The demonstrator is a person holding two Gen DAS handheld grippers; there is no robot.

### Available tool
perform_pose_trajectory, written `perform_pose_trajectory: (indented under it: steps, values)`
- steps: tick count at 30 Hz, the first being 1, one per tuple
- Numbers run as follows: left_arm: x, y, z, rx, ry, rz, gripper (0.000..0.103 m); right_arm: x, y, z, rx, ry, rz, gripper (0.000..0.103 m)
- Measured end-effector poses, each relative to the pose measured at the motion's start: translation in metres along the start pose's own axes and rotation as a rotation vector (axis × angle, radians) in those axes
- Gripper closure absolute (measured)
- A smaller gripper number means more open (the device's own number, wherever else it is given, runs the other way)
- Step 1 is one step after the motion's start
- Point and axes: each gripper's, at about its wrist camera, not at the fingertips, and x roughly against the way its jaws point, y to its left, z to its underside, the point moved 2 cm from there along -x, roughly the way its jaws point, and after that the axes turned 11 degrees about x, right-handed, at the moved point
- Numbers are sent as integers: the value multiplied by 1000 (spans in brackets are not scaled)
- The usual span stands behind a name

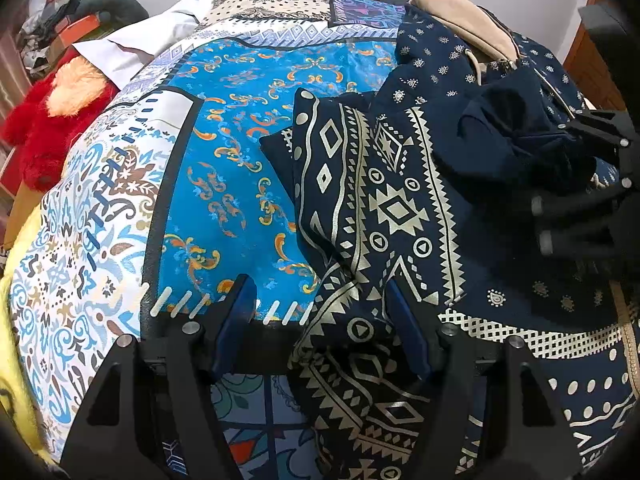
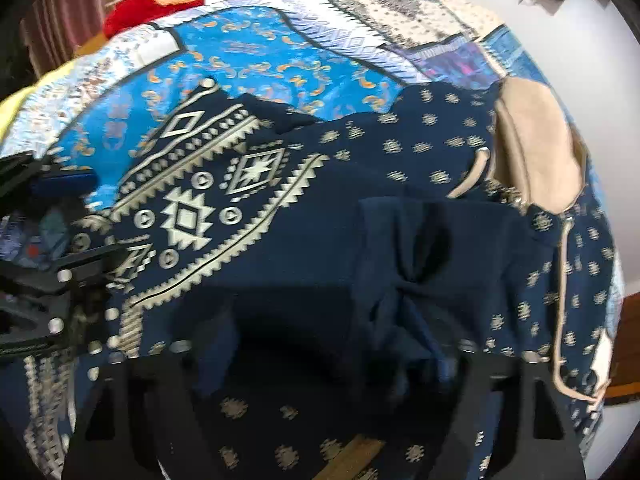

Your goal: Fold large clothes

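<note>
**Navy garment on bed, both grippers down at its near edge**

Bedspread (image 1: 248, 128), blue patchwork print, covered the bed. On it lay the garment (image 1: 404, 216): large, navy, cream geometric borders and small motifs, spread loosely over the right half and rumpled, with a beige lining (image 1: 468, 24) showing at the far end. A plain navy bunched part (image 2: 404, 280) sat on top near the right side. Red plush (image 1: 44, 132) and a pillow (image 1: 132, 52) lay at the far left, apart from the work.

Left gripper (image 1: 320, 316) pointed down at the garment's left printed edge. Fingers apart; right pad (image 1: 408, 328) was against a fold, left pad (image 1: 236, 320) over bare bedspread. No clamp seen.

Right gripper (image 2: 320, 352) hung over the bunched navy part. View blurred and dark there, fingertips not readable; cannot tell whether cloth was pinched.

Handling, judged: thin, soft, light cloth, drapes and slides on the smooth bedspread, not fragile. Large, so it needs both grippers. Best hold likely at the printed border edge or corners, single layer, pinched well in so it won't slip out.
</note>
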Motion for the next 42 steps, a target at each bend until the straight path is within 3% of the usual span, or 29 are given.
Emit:
perform_pose_trajectory:
  steps: [1, 4, 9, 19, 24, 29, 33, 38, 42]
  values:
    - [0, 1, 0, -2, 0, -2, 36, 1, 0, 0, 5, -3, 44, 63]
    - [-1, 2, 0, -4, 4, 2, 36, 9, -11, 3, -36, -18, 46, 86]
    - [-2, 2, 0, 1, 26, 8, 36, 46, -54, 23, -175, -93, 51, 88]
    - [4, 10, 1, 62, 86, 29, 36, 125, -122, 117, -367, -137, 129, 88]
    - [-2, -5, 0, 24, 103, -46, 36, 113, -137, 156, -399, -52, 179, 88]
    - [14, -13, -21, 113, 82, 50, 36, 97, -157, 189, -513, 46, 183, 88]
    - [19, -38, -34, 73, 73, 94, 36, 85, -170, 210, -532, 131, 192, 88]
    - [-6, -74, -26, -50, 116, 37, 35, 83, -174, 229, -534, 105, 141, 86]
    - [-17, -74, -22, -20, 103, 36, 30, 88, -176, 234, -523, 103, 151, 84]
